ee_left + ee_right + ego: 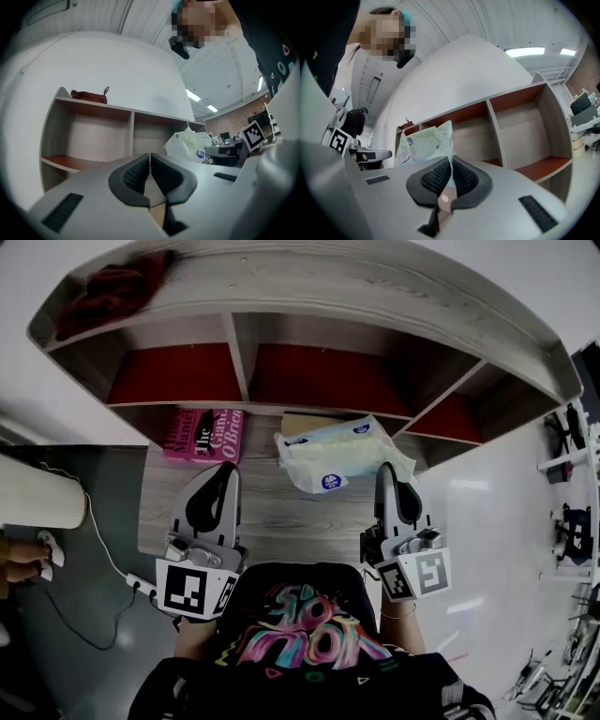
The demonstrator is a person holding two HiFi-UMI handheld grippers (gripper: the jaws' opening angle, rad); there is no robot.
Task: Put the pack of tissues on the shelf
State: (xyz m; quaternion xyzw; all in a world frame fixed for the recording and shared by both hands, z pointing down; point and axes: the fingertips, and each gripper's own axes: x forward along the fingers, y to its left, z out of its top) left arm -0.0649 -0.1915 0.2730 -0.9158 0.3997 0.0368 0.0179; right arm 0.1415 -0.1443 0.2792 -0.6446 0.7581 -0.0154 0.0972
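The pack of tissues [333, 456], white and pale green in a crinkled plastic wrapper, lies on the wooden table [281, 512] in front of the shelf [244, 357]. My right gripper [387, 468] is at the pack's right end, shut on a flap of its wrapper. In the right gripper view the thin film of the pack [424, 145] runs down between the pads of that gripper [451, 164]. My left gripper [228, 468] hovers left of the pack, shut and empty. In the left gripper view its jaws [150, 161] meet, with the pack [190, 145] off to the right.
The shelf has open compartments with red floors [319, 381]. A pink book [202, 434] lies flat under its left part. A dark red cloth item [112, 292] sits on the shelf's top. A flat cardboard piece [305, 423] lies behind the pack. A cable [103, 540] runs over the floor at left.
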